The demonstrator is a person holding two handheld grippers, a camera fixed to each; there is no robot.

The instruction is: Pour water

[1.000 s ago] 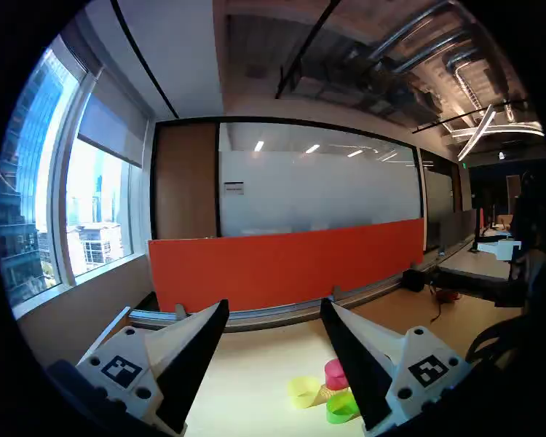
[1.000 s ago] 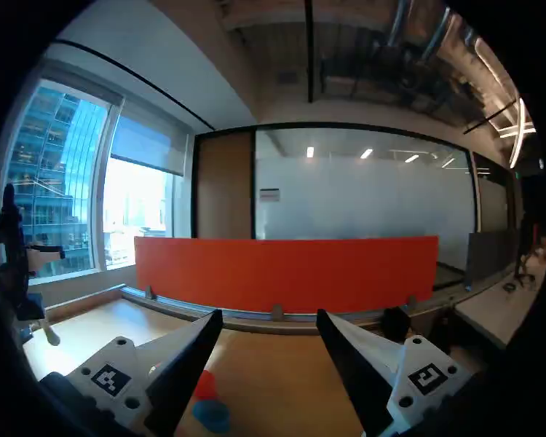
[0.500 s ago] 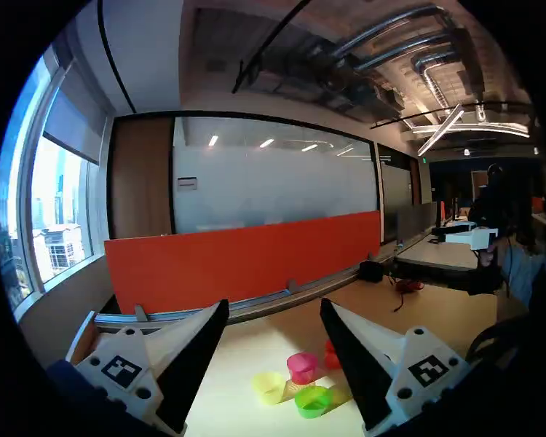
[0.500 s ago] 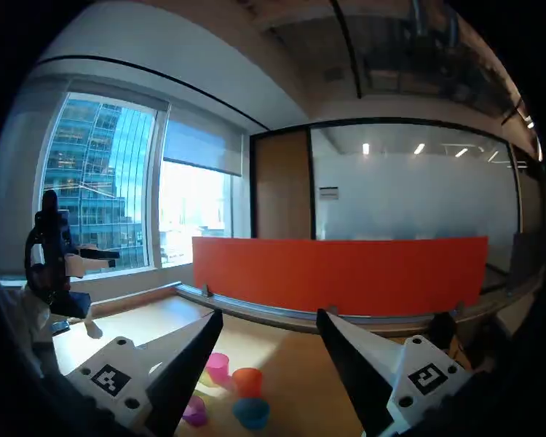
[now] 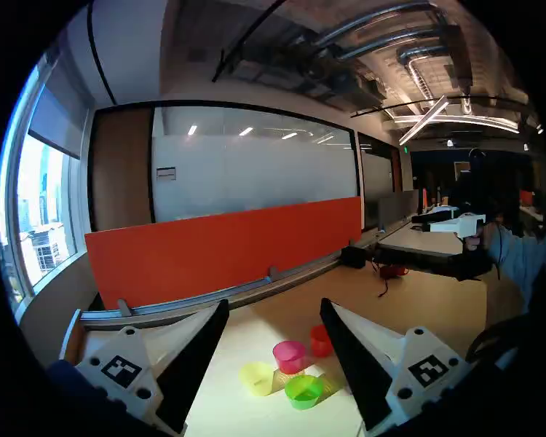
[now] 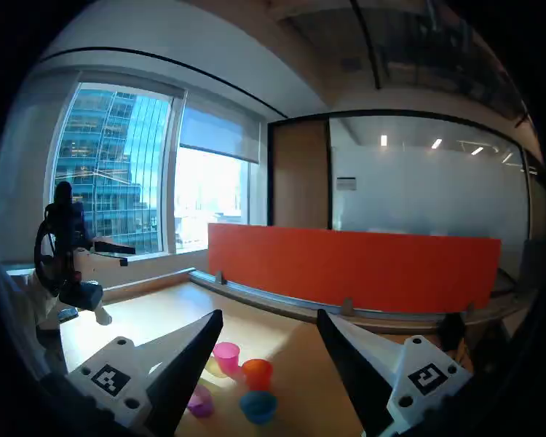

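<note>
Over the desk, left tool released, green cup, right tool released, blue cup

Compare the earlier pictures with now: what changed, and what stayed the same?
The left gripper swung right and the right gripper swung left. The orange cup newly shows in the left gripper view, the pink cup and purple cup in the right gripper view. Nothing was grasped; both grippers stay open and empty.
</note>
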